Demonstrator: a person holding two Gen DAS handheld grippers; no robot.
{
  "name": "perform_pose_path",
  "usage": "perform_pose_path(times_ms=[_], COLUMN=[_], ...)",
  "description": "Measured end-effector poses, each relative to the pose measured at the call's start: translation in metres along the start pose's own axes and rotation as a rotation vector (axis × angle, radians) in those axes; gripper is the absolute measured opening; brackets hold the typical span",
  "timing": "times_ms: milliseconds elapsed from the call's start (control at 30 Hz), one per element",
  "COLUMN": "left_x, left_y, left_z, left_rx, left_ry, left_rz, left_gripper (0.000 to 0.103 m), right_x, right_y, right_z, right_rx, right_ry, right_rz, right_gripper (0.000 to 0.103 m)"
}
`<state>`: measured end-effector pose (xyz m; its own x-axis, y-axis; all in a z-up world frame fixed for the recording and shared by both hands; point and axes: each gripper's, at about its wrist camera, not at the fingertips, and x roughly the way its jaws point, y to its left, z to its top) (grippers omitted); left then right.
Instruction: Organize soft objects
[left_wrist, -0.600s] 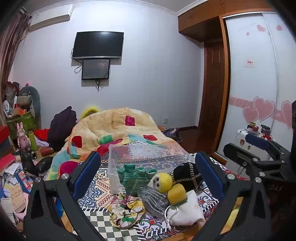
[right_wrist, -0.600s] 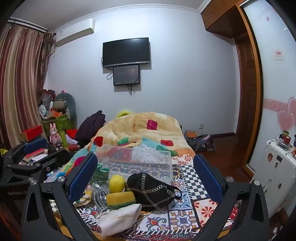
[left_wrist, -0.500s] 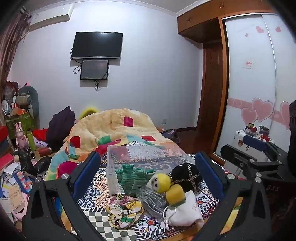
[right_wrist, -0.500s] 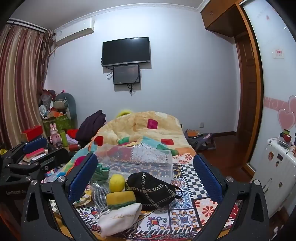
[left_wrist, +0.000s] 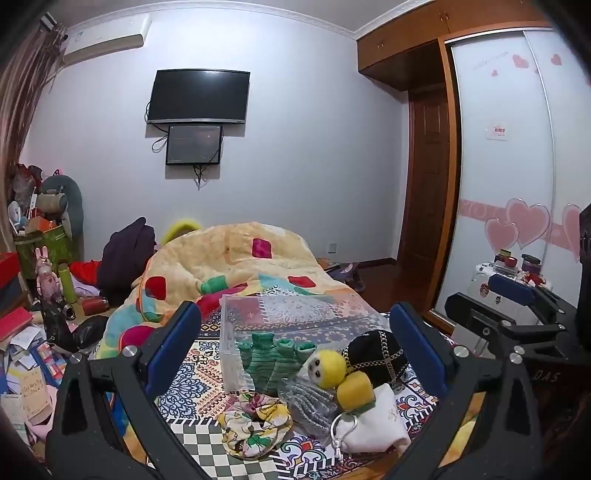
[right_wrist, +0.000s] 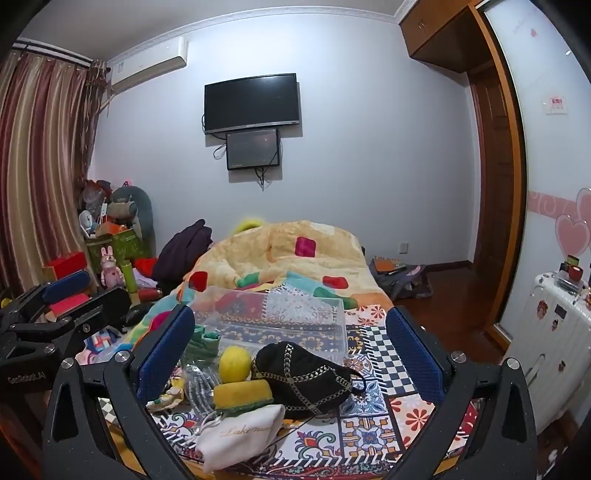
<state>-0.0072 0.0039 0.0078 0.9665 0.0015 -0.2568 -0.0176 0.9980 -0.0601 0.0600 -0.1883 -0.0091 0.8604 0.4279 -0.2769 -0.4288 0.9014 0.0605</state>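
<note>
Soft things lie in a heap at the near end of the bed, in front of a clear plastic box. They are green knitted socks, a yellow doll head, a yellow sponge, a black cap with chains, a grey knit piece, a floral cloth and a white drawstring pouch. My left gripper and right gripper are both open and empty, held above and before the heap.
A yellow patchwork duvet is bunched behind the box. Clutter and toys crowd the floor at left. A wardrobe with heart stickers and a white suitcase stand at right. Each gripper shows at the edge of the other's view.
Both views have shifted very slightly. The grippers stay open and the objects have not moved.
</note>
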Motion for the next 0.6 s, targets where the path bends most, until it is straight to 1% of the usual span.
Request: perform_pose_path(times_ms=[600], left_x=[0.0002], left_y=[0.0013], left_z=[-0.0028], left_rx=[0.003], left_ry=[-0.006], left_rz=[0.001], left_gripper=[0.103], right_x=[-0.0046], right_y=[0.0008], right_z=[0.0029], right_rx=[0.006], right_ry=[-0.01], right_rz=[0.008], right_gripper=[0.103])
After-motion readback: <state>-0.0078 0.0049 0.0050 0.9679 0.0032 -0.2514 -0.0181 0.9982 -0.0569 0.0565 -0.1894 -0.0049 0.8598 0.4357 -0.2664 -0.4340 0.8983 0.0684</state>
